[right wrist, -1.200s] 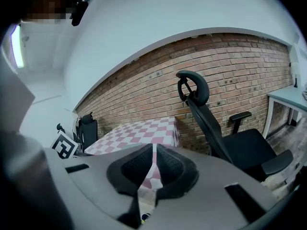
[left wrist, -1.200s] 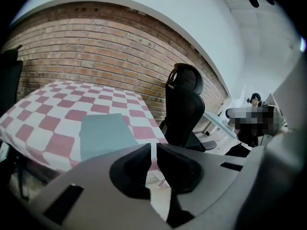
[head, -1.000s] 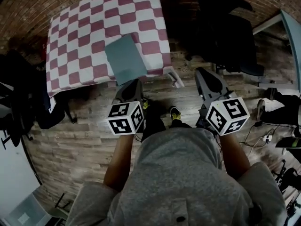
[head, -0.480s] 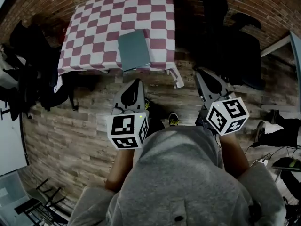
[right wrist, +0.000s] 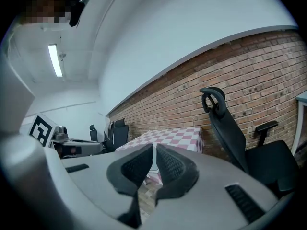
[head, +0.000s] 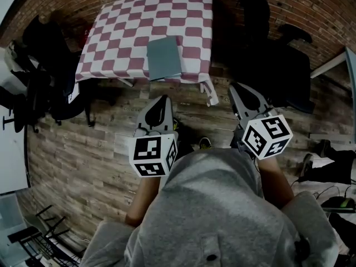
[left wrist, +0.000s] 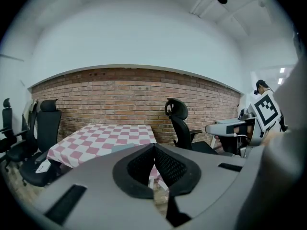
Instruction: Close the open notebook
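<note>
Head view shows the grey-blue, flat rectangular notebook (head: 164, 58) lying on the red-and-white checked worktop (head: 128, 32), near its front edge. Only one plain cover shows and no spread pages, so it looks closed, and the task seems done. The person stands back on the wood-plank floor (head: 83, 149), well apart from the worktop. The left hand-held gripper (head: 160, 100) has its jaws pressed together on nothing, as the left gripper view confirms. The right hand-held gripper (head: 238, 88) also looks closed and empty, with only a thin slit between its dark pads in the right gripper view. Nothing seems left to do beyond confirming that the cover lies flat.
</note>
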Tool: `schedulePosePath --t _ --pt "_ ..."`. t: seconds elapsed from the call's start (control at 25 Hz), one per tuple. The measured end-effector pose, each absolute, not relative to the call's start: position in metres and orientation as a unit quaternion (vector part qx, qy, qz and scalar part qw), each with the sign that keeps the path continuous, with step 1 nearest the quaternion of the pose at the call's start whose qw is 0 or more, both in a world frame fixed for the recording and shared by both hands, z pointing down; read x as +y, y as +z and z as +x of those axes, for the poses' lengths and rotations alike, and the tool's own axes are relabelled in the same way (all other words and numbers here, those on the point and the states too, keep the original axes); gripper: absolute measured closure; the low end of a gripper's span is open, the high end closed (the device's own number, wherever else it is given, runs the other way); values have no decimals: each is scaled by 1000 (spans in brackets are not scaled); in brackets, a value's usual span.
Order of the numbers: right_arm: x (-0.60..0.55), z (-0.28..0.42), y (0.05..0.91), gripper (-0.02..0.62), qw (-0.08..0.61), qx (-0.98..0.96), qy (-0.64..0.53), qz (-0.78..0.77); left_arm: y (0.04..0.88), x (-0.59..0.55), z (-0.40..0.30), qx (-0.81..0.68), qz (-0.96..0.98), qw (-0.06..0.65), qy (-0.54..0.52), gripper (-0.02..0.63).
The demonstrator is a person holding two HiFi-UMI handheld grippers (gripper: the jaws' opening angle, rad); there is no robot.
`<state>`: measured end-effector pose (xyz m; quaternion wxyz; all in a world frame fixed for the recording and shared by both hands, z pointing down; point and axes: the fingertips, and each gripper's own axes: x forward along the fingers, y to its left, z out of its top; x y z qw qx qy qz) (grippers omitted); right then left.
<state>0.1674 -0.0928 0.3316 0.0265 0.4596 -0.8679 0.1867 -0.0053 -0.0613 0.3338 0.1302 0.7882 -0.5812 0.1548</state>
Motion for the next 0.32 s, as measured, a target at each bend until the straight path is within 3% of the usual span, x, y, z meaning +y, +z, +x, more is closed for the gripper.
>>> schedulePosePath --t 0.32 --pt "-96 164 327 552 28 -871 182 455 327 -64 -9 -582 789 128 152 595"
